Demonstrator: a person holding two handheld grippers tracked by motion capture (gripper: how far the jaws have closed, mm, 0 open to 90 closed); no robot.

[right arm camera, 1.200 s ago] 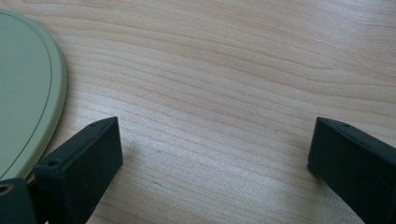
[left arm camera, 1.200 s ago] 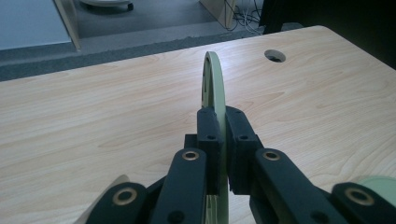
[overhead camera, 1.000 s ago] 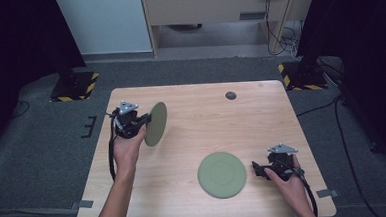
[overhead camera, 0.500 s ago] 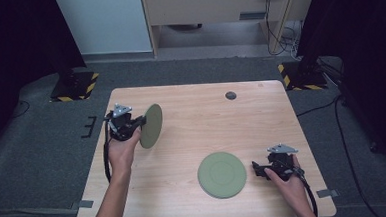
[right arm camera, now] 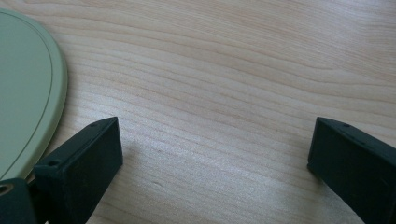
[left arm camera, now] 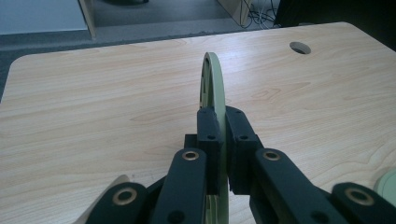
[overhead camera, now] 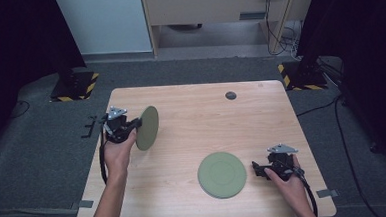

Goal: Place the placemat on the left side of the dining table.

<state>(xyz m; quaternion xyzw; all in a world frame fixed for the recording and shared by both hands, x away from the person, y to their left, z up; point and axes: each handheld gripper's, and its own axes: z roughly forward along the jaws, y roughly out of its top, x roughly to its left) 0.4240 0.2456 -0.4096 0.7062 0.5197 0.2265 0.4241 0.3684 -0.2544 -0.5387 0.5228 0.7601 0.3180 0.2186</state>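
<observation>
High view: the left gripper (overhead camera: 133, 125) is clamped on the rim of a green plate (overhead camera: 147, 128), held on edge above the left part of the wooden table (overhead camera: 192, 123). A 2nd green plate (overhead camera: 222, 174) lies flat near the front edge, with the right gripper (overhead camera: 259, 168) just beside it on the right.

Left gripper view: both pads (left arm camera: 208, 133) press the upright plate (left arm camera: 212, 84) between them.

Right gripper view: the jaws stand wide apart over bare wood, holding nothing, with the flat plate (right arm camera: 25, 98) at the left.
</observation>
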